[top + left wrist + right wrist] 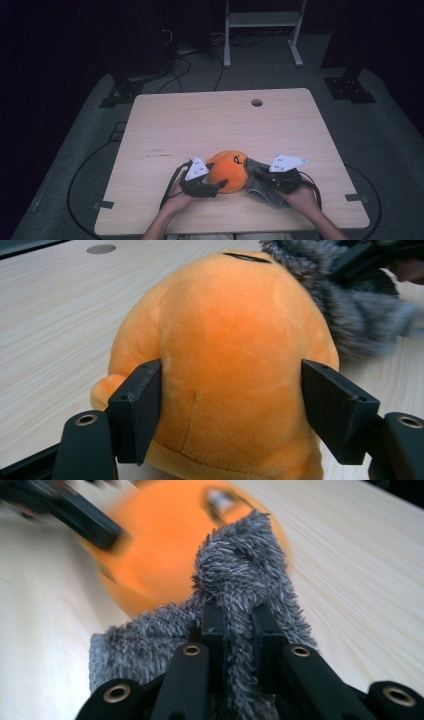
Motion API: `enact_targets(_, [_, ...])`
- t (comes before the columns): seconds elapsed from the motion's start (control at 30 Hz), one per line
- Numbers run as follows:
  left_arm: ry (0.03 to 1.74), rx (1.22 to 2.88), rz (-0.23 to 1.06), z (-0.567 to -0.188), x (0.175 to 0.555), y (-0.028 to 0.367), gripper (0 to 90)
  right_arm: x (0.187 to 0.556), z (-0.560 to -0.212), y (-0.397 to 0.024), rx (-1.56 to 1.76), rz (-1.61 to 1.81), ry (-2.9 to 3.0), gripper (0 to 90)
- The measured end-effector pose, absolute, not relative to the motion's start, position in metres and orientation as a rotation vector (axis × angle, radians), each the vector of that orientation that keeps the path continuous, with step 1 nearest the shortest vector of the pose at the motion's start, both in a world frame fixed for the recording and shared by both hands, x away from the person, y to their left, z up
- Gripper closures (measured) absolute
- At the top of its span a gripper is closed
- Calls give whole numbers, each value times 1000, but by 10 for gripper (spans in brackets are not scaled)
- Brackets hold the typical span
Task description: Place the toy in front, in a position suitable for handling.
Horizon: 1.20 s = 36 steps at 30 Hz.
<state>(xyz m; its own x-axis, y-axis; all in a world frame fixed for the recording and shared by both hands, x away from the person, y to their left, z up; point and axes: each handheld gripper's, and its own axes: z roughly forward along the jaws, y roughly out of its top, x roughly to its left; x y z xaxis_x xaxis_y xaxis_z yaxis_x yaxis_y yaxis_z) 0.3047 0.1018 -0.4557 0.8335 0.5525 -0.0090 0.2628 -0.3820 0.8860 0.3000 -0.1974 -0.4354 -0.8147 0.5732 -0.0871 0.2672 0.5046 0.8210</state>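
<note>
Left gripper view: the left gripper [232, 405] clasps the orange plush toy [225, 355] between its jaws, both pads pressed into the fabric (the toy sits on the desk [200, 120] near the person's edge). The right gripper [235, 625] has its jaws clenched on the grey fuzzy cloth [240, 570], which rests against the toy's side.

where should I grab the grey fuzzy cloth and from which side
Probably at the bunched fold of the grey fuzzy cloth, where the right gripper is already shut on it. Come from the person's side, away from the orange plush toy: there the pile gathers into a ridge thin enough for the jaws.
</note>
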Motion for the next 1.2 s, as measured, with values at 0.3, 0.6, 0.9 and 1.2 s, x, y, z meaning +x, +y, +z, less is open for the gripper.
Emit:
enact_targets(0.3, [574, 2012, 377, -457, 300, 102, 289, 305, -416, -194, 684, 1395, 2418, 793])
enact_targets(0.6, [606, 1843, 195, -448, 305, 117, 168, 319, -418, -182, 718, 1413, 2459, 802])
enact_targets(0.9, [573, 1954, 378, -450, 301, 98, 252, 312, -428, -194, 754, 1427, 2463, 802])
enact_targets(1.2, [509, 1990, 373, -451, 293, 95, 313, 310, -417, -201, 753, 1441, 2443, 800])
